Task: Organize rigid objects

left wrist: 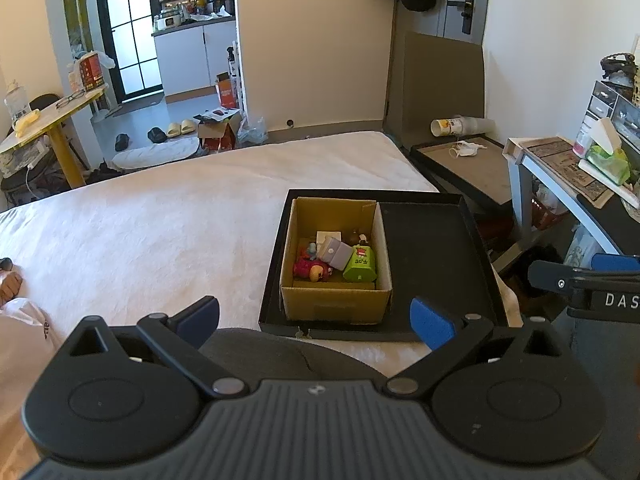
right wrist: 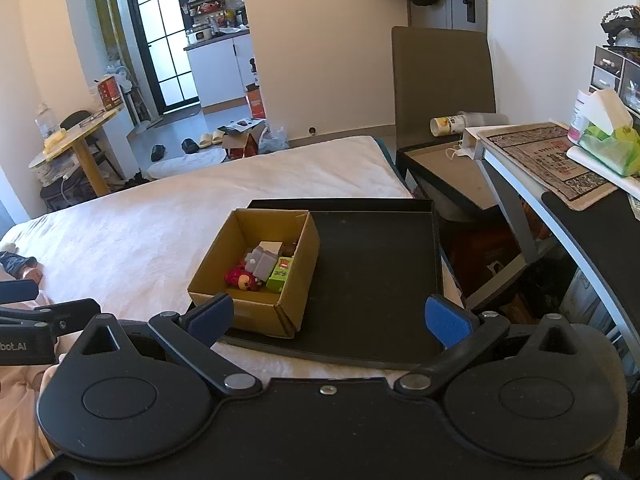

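Observation:
A small cardboard box point(left wrist: 335, 300) point(right wrist: 256, 312) sits in the left part of a shallow black tray point(left wrist: 436, 256) point(right wrist: 372, 272) on the white bed. Inside the box lie small toys: a green carton-shaped one point(left wrist: 361, 266) point(right wrist: 280, 274), a grey block point(left wrist: 337, 253) point(right wrist: 262, 263) and a red and pink figure point(left wrist: 312, 270) point(right wrist: 241, 278). My left gripper point(left wrist: 316, 318) hangs open just in front of the box, nothing between its blue pads. My right gripper point(right wrist: 330, 320) is also open and empty, near the tray's front edge.
The white bed point(left wrist: 160, 216) spreads to the left. A low black table point(left wrist: 464, 160) with a face mask stands past the tray. At the right is a desk point(right wrist: 540, 160) with a tissue pack point(right wrist: 608, 148). A person's foot point(right wrist: 16, 264) rests on the bed at far left.

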### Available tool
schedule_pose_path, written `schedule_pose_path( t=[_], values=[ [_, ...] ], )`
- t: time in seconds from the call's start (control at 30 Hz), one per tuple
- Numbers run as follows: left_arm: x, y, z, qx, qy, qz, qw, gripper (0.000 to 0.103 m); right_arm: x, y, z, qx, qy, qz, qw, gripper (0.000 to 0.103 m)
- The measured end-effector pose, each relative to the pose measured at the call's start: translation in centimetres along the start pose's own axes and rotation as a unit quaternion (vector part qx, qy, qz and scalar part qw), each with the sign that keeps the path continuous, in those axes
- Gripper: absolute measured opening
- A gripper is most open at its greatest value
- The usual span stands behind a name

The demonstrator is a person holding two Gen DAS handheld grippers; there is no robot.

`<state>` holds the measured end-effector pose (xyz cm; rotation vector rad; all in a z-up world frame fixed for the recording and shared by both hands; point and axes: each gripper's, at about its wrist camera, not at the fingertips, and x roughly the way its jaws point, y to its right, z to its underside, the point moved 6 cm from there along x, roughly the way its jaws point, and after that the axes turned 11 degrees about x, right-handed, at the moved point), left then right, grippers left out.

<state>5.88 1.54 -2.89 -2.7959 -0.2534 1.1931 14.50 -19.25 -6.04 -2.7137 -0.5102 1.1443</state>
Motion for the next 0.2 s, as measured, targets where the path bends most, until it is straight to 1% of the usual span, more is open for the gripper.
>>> schedule_pose_path(
  t=[0.2],
  values=[
    [-0.32,0.48,0.04,0.005,0.011,0.003,0.9999,0.101,0.08,-0.04,0.05,0.0,-0.001,0.0,1.0,0.103]
  ],
)
